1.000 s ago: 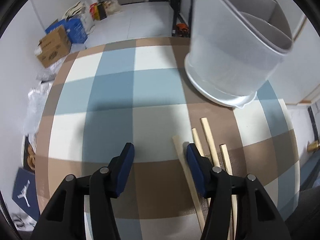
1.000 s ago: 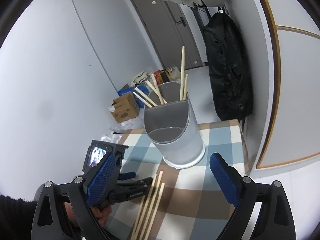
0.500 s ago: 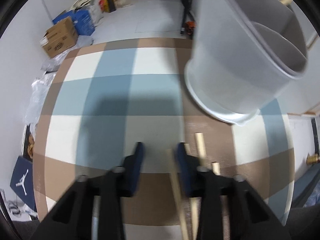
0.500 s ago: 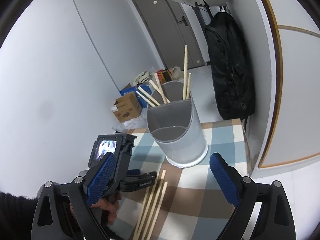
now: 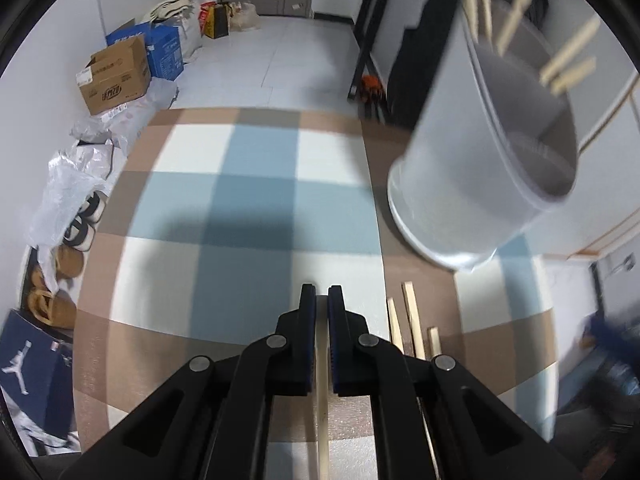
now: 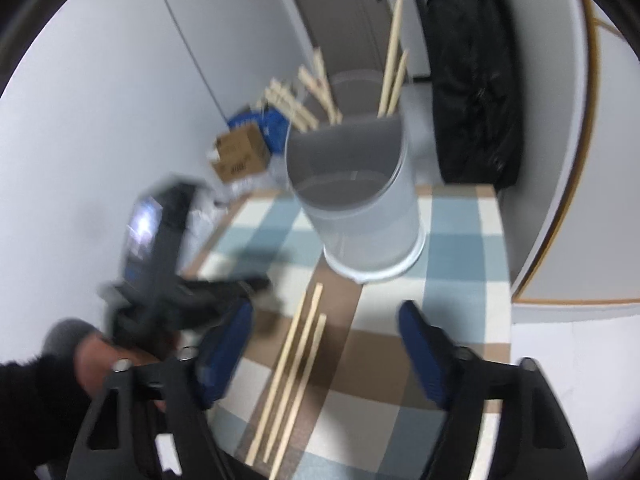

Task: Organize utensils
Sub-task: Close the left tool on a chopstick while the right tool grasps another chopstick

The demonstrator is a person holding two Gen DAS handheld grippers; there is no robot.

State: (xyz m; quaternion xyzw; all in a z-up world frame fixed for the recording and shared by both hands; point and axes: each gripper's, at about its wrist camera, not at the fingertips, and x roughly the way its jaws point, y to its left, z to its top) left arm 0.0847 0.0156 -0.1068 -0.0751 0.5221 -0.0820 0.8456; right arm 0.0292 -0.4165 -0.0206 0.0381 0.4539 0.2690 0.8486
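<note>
The left claw (image 5: 322,304) is nearly closed, its blue pads pinching a single pale wooden chopstick (image 5: 322,420) that runs back between the jaws toward the camera. The stick appears lifted off the checked worktop (image 5: 256,208), though blur makes its height hard to judge.

Just to the right of this claw, three more chopsticks (image 5: 412,326) lie side by side on a brown square of the cloth, touching or nearly touching one another. Beyond them stands a grey plastic holder (image 5: 480,184), upright on the worktop, with an inner divider. Several chopsticks already lean inside its far compartment; the near compartment looks empty.

The right claw (image 6: 326,348) is wide open and holds nothing. It hovers above the three loose chopsticks (image 6: 296,376), with the holder (image 6: 356,208) further ahead. The left claw (image 6: 224,292) shows as a blurred dark shape at its left.

A chopstick is light, stiff, thin and smooth, so it is likely to pivot or slide between the pads if gripped near one end. A hold closer to the middle should keep it steadier. The close-lying sticks call for picking one at an outer edge, so the pads do not drag a neighbour. The holder looks light and could tip if knocked.
</note>
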